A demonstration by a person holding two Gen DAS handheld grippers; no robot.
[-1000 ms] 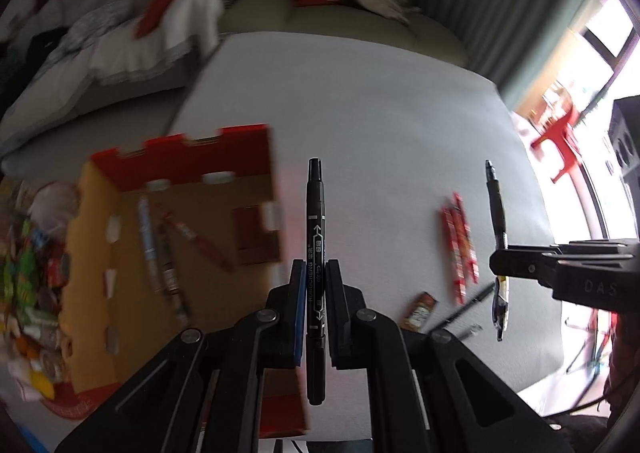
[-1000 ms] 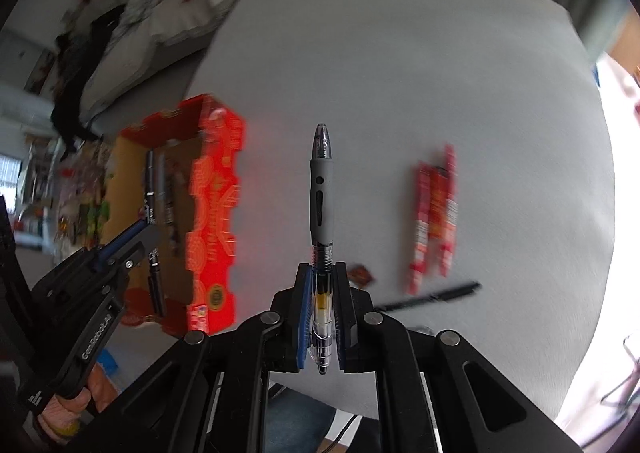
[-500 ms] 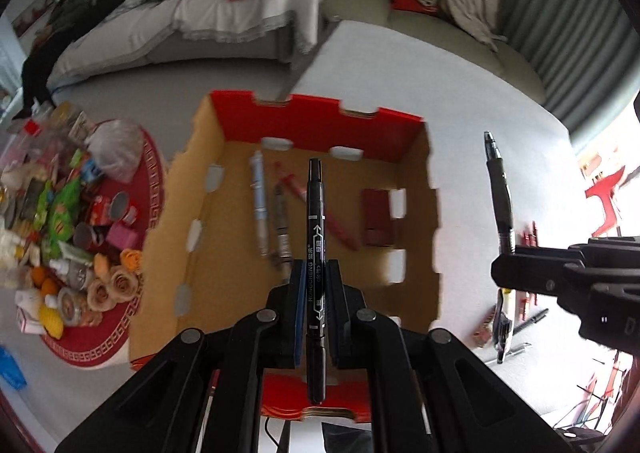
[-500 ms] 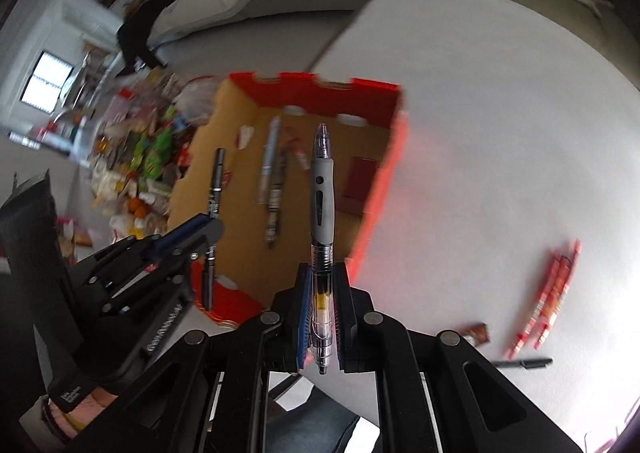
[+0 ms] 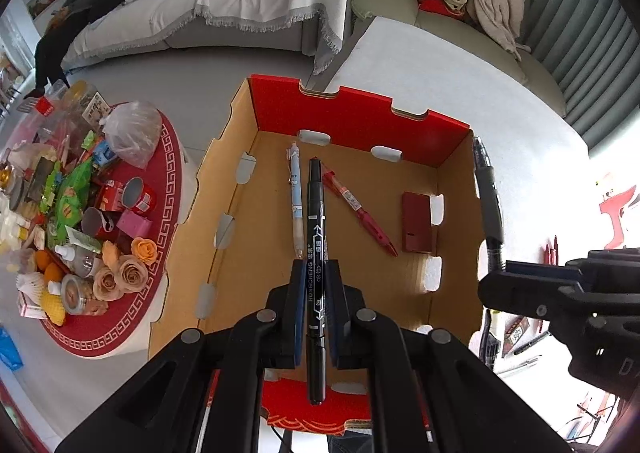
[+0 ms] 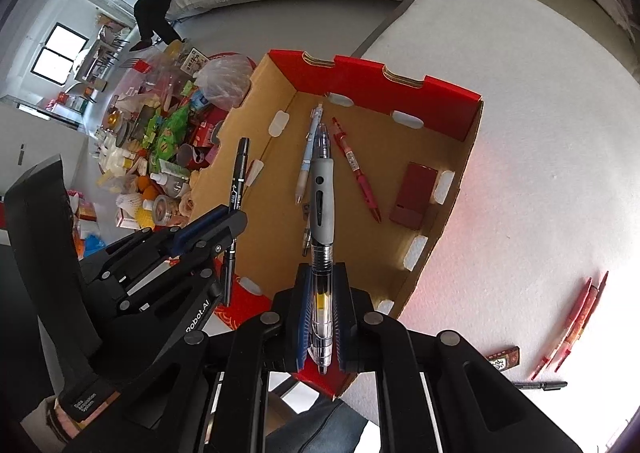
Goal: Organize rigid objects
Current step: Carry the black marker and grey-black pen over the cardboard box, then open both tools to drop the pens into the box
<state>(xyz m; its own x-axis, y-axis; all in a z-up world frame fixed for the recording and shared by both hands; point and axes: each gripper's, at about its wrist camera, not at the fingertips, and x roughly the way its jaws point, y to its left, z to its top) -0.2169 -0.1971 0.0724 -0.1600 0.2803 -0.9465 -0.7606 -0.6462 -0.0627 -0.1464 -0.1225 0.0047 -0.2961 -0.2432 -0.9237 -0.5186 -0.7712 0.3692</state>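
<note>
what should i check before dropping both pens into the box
1. Left gripper clamped on black marker: ok.
2. Right gripper clamped on grey-grip pen: ok.
3. Both pens over the cardboard box opening: ok for the marker; cannot tell for the pen.
4. Bare floor left beside the blue pen, red pen and dark red block: ok.
5. Height above the box floor: cannot tell.

The left claw [image 5: 316,309] is made of matte black plastic, with two angular arms joined by round silver screws and blue pads on the inner faces of its fingers. The right claw [image 6: 323,313] has the same black arms, silver screws and blue pads. In the right wrist view, the left body carries white lettering.
</note>
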